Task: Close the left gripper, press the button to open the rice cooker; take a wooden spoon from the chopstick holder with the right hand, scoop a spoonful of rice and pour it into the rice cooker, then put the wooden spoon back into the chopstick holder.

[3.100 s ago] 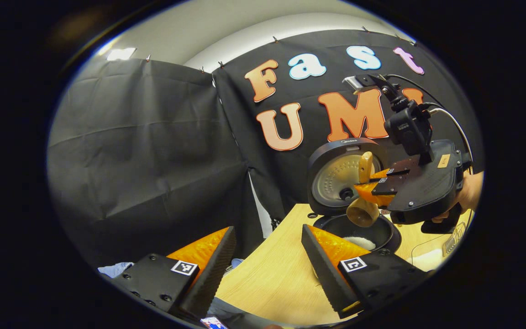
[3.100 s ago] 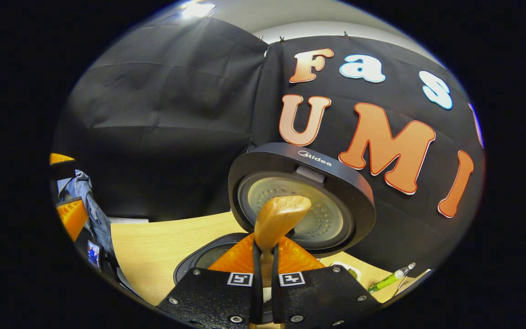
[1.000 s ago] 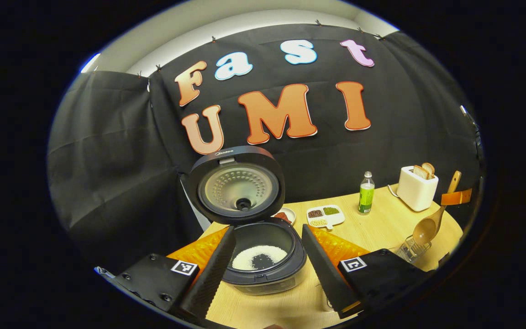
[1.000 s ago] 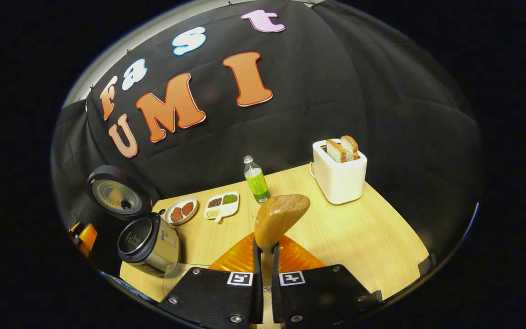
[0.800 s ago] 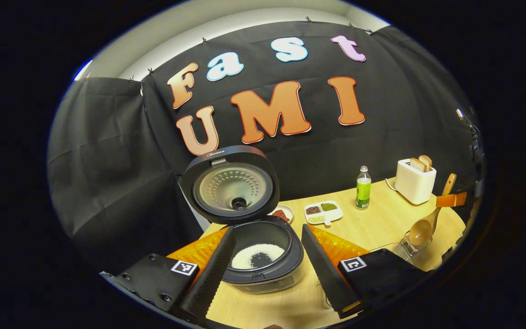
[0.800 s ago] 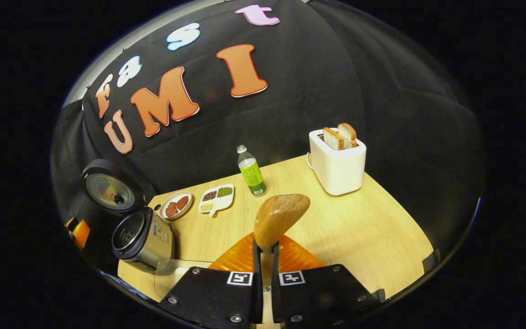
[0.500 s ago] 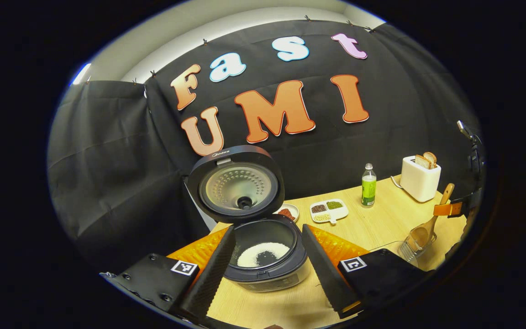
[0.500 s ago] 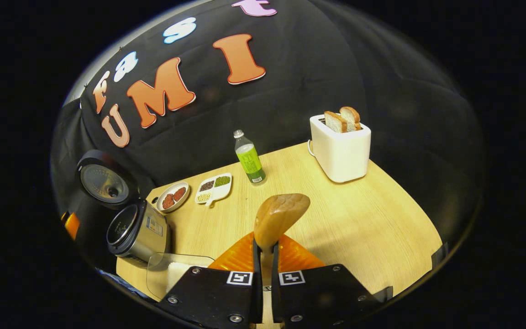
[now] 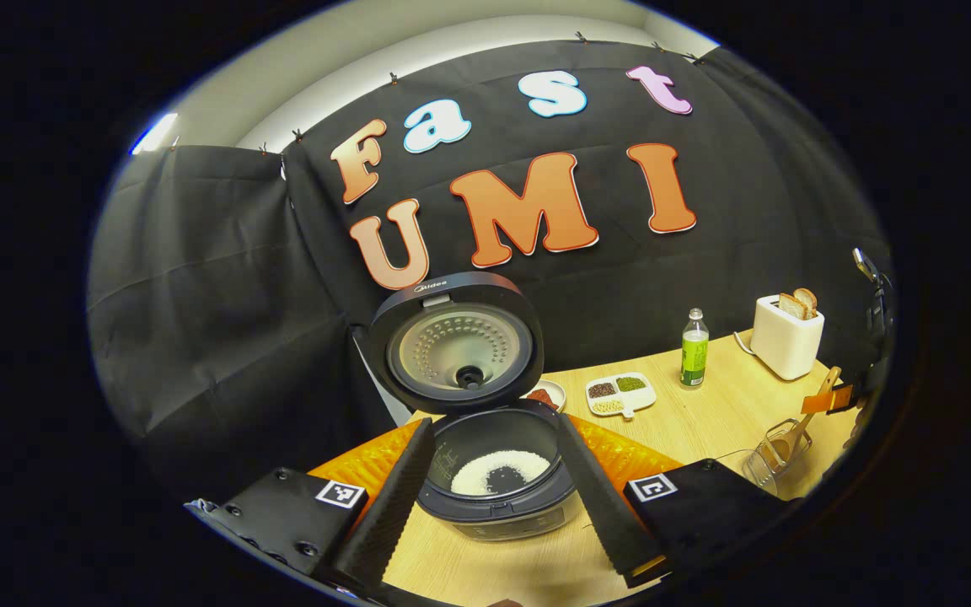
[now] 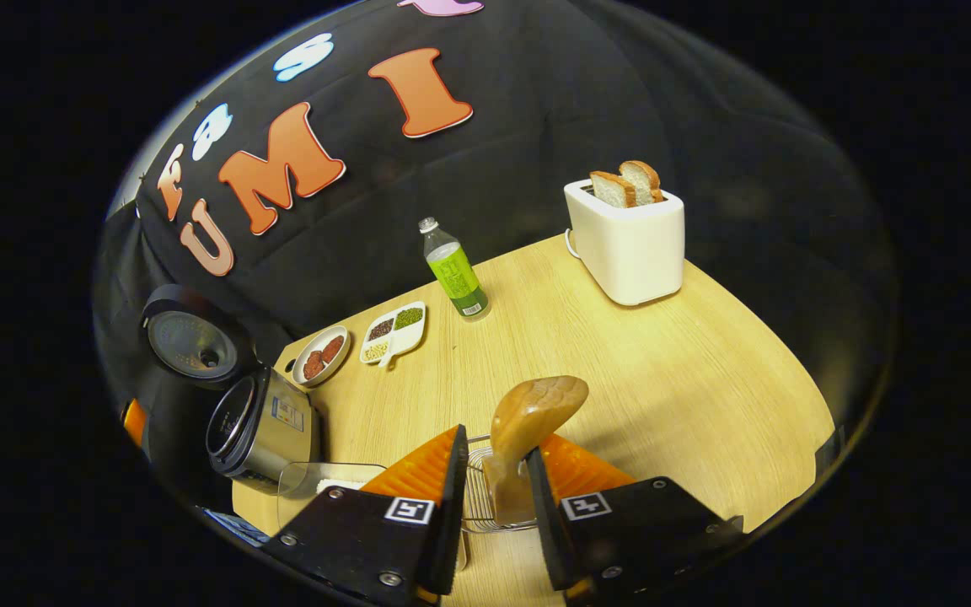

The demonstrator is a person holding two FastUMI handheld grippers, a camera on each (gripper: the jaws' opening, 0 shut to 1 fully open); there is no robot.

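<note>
As judged from the lie of things, step in hand: the last one, putting the wooden spoon [image 10: 533, 413] back into the chopstick holder [image 10: 475, 499].
Wooden spoon: bowl end down inside the wire holder, handle leaning up and out between the right gripper's fingers; in the left gripper view, seen leaning from the holder at the table's right edge.
Right gripper [image 10: 494, 445]: jaws apart, straddling the handle; clear gap on one side, the other finger just beside the wood, contact there hard to tell. No clamp on the spoon.
Left gripper [image 9: 495, 420]: jaws spread wide, gripping nothing, hanging in front of the rice cooker [image 9: 498, 506].
Rice cooker: lid [image 9: 456, 354] up, white rice [image 9: 502, 468] lying in the pot, so button and pouring steps look done.
Chopstick holder: on the table [image 10: 662, 362], well apart from the cooker, near a clear container [image 10: 317, 482].
Progress: nearly complete; only the letting go left.
Next move calls for: drawing the right gripper straight back and up, fingers kept spread, without brushing the handle.
Risk: a nudged handle tipping the light wire holder or levering the spoon out.
</note>
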